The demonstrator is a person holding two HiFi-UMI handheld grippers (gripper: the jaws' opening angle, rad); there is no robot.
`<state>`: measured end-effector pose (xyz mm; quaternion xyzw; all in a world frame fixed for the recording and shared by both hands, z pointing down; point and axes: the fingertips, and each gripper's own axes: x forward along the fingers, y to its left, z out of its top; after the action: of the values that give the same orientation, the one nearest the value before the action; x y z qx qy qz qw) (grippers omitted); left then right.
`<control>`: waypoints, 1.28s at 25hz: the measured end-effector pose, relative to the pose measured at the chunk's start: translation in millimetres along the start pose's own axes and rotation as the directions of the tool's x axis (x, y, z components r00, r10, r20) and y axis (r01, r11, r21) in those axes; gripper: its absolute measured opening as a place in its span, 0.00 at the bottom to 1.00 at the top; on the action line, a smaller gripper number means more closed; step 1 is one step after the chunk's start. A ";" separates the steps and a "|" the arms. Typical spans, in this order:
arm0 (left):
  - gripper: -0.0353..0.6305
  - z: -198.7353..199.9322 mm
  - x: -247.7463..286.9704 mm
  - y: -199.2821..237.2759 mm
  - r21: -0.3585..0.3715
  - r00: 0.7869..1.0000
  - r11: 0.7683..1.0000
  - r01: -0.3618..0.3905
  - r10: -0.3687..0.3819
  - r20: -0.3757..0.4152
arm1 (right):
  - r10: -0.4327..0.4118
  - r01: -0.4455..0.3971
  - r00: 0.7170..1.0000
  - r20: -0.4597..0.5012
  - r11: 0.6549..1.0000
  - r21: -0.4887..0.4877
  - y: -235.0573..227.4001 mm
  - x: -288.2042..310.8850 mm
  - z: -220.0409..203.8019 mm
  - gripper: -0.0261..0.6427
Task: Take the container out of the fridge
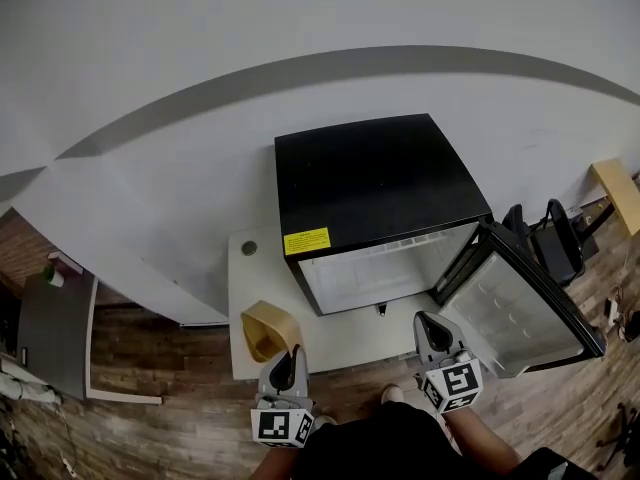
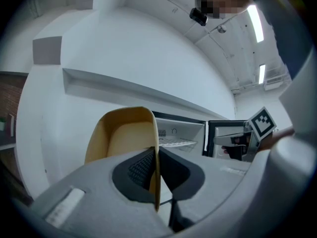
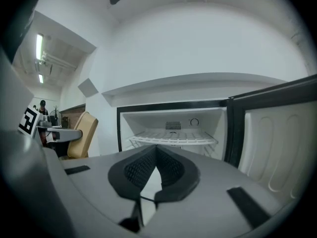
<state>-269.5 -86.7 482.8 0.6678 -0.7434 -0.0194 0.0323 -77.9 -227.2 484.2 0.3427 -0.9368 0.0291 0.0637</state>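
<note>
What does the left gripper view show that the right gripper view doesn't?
Left gripper view only: the jaws of the left hand-held gripper clamped on the wall of the tan plastic container. Right gripper view only: the jaws of the right hand-held gripper together, holding nothing. Both: the open black mini fridge with its white wire shelf, and the container outside it.

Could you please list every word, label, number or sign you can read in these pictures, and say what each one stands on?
No text here can be read.
Yellow sticker on the top front edge of the fridge: print too small to read.
Two marker cubes and at the bottom of the head view: black-and-white square patterns, no letters.
</note>
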 end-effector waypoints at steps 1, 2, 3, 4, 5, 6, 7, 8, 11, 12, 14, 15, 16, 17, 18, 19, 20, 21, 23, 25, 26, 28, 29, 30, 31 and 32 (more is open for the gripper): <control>0.09 -0.1 -2.7 5.2 -0.005 1.000 1.000 0.000 0.000 0.000 | -0.007 0.007 1.000 -0.002 1.000 -0.008 1.7 -0.8 -0.4 0.04; 0.09 -0.3 -4.8 9.8 -0.010 1.000 1.000 0.000 0.000 0.000 | -0.013 0.013 1.000 -0.002 1.000 -0.016 3.1 -1.5 -0.4 0.04; 0.09 -0.6 -6.4 14.0 -0.012 1.000 1.000 -0.001 0.001 0.000 | -0.018 0.018 1.000 -0.002 1.000 -0.022 4.1 -2.0 -0.1 0.04; 0.09 -1.4 -7.8 17.8 -0.015 1.000 1.000 -0.002 0.002 -0.001 | -0.024 0.024 1.000 -0.002 0.999 -0.026 4.8 -2.4 0.0 0.04; 0.09 -2.7 -9.0 21.1 -0.017 1.000 1.000 -0.003 0.003 -0.004 | -0.030 0.030 1.000 -0.003 0.999 -0.028 5.3 -2.9 -0.3 0.04; 0.09 -4.3 -10.2 23.7 -0.020 1.000 1.000 -0.003 0.003 -0.008 | -0.037 0.037 0.999 -0.003 0.999 -0.028 5.7 -3.6 -0.5 0.04; 0.09 -5.7 -11.3 25.5 -0.022 1.000 1.000 -0.002 0.002 -0.012 | -0.044 0.043 0.999 -0.003 0.999 -0.027 6.3 -4.6 -0.7 0.04; 0.09 -6.6 -12.4 26.8 -0.023 1.000 1.000 0.000 0.000 -0.014 | -0.049 0.049 0.999 -0.004 0.998 -0.026 7.2 -6.0 -0.6 0.04; 0.09 -7.4 -15.0 30.9 -0.026 1.000 1.000 0.005 -0.006 -0.012 | -0.058 0.057 0.998 -0.021 0.998 -0.035 12.4 -9.2 -2.3 0.04; 0.09 -7.8 -15.6 33.1 -0.026 1.000 1.000 0.005 -0.005 -0.010 | -0.061 0.059 0.998 -0.024 0.997 -0.043 13.8 -9.5 -3.0 0.04; 0.09 -9.1 -17.3 38.1 -0.027 1.000 1.000 -0.001 0.001 -0.011 | -0.066 0.065 0.998 -0.023 0.996 -0.054 15.3 -11.0 -3.0 0.04; 0.09 -9.8 -18.1 40.2 -0.029 1.000 1.000 -0.005 0.004 -0.013 | -0.070 0.068 0.997 -0.020 0.996 -0.056 15.3 -12.4 -2.5 0.04; 0.09 -10.2 -18.8 42.0 -0.030 1.000 1.000 -0.008 0.007 -0.015 | -0.074 0.072 0.997 -0.018 0.996 -0.058 14.6 -13.9 -2.2 0.04; 0.09 -10.2 -19.3 43.1 -0.030 1.000 0.999 -0.009 0.009 -0.016 | -0.078 0.077 0.997 -0.017 0.995 -0.059 13.7 -15.1 -2.0 0.04; 0.09 -10.2 -19.8 43.5 -0.031 1.000 0.999 -0.009 0.009 -0.018 | -0.081 0.080 0.997 -0.017 0.995 -0.061 12.8 -16.0 -2.0 0.04; 0.09 -10.4 -20.4 43.2 -0.031 1.000 0.999 -0.007 0.007 -0.019 | -0.082 0.081 0.996 -0.017 0.995 -0.062 12.1 -16.7 -1.8 0.04; 0.09 -10.7 -20.8 42.4 -0.032 1.000 0.999 -0.004 0.004 -0.020 | -0.082 0.081 0.997 -0.015 0.995 -0.064 11.8 -17.0 -1.6 0.04; 0.09 -10.9 -21.0 41.4 -0.032 1.000 0.999 -0.001 0.000 -0.021 | -0.079 0.079 0.997 -0.012 0.995 -0.065 11.7 -16.9 -1.2 0.04; 0.09 -11.5 -21.2 39.4 -0.030 1.000 1.000 0.006 -0.006 -0.023 | -0.074 0.073 0.997 -0.004 0.995 -0.063 12.3 -16.3 -0.7 0.04; 0.09 -11.8 -21.8 37.8 -0.028 1.000 1.000 0.011 -0.012 -0.026 | -0.077 0.077 0.997 -0.001 0.996 -0.054 12.8 -16.8 0.2 0.04; 0.09 -11.7 -22.2 37.3 -0.027 1.000 1.000 0.013 -0.013 -0.027 | -0.080 0.080 0.997 0.002 0.996 -0.050 12.9 -17.2 0.9 0.04; 0.09 -11.4 -22.6 37.1 -0.027 1.000 1.000 0.013 -0.014 -0.028 | -0.082 0.082 0.997 0.010 0.995 -0.048 13.3 -17.4 2.4 0.04; 0.09 -11.3 -22.7 37.2 -0.026 1.000 1.000 0.012 -0.013 -0.029 | -0.082 0.082 0.997 0.014 0.995 -0.049 13.6 -17.4 3.1 0.04; 0.09 -11.3 -22.7 37.4 -0.024 0.999 1.000 0.012 -0.013 -0.029 | -0.081 0.082 0.997 0.017 0.995 -0.051 13.9 -17.3 3.7 0.04; 0.09 -11.4 -22.5 37.5 -0.024 0.999 1.000 0.011 -0.012 -0.029 | -0.081 0.081 0.997 0.019 0.995 -0.052 14.0 -17.2 4.2 0.04; 0.09 -11.6 -22.2 37.6 -0.025 0.999 1.000 0.011 -0.012 -0.030 | -0.081 0.082 0.996 0.021 0.995 -0.051 13.7 -17.2 4.6 0.04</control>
<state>-303.6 -60.4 496.6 0.6719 -0.7386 -0.0188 0.0517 -74.2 -206.2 477.1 0.3790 -0.9231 -0.0013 0.0647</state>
